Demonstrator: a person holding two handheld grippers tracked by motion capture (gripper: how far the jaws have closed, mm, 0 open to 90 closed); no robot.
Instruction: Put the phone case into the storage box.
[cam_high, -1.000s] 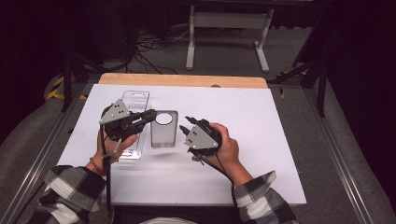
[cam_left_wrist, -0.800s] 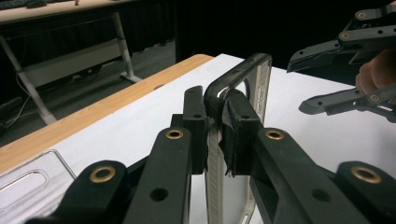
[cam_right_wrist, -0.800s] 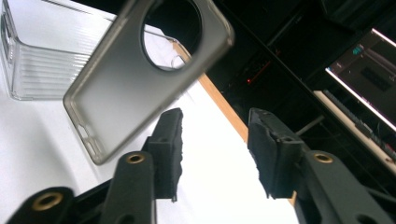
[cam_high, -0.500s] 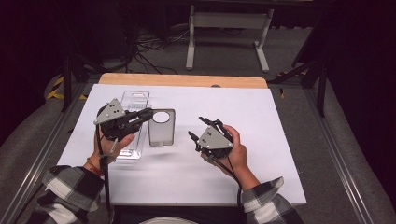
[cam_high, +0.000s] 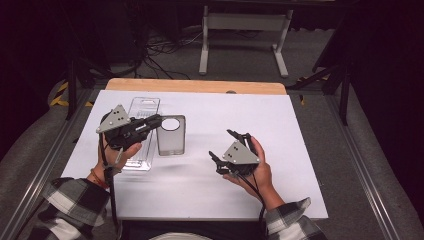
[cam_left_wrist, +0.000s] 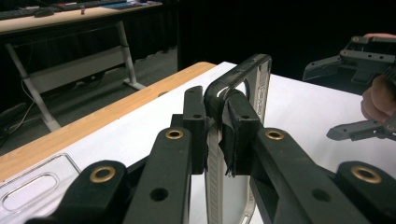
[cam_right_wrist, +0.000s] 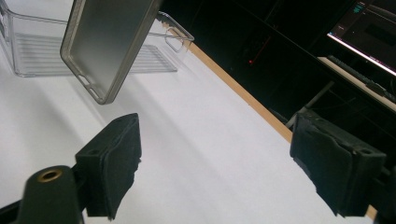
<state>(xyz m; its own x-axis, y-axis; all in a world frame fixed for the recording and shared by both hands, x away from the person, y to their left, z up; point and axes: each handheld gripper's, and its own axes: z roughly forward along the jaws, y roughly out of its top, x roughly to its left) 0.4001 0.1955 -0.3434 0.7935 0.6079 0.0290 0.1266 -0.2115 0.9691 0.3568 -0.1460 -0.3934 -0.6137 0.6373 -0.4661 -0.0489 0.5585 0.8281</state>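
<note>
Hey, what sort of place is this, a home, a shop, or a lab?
Most likely a lab or recording workspace: a white-covered table in a dark room, loose cables on the floor, a desk with a lit monitor nearby, and a person working with handheld grippers.

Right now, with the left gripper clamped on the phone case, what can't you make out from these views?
- Phone case: in the left gripper view its lower end is cut off by the frame's bottom edge, and the left gripper covers the pinched edge.
- Clear plastic tray: in the high view the left hand and gripper cover its middle, so any contents can't be told.
- Right gripper: its jaws have just been opening with nothing between them; its body lies below the right gripper view's frame.
</note>
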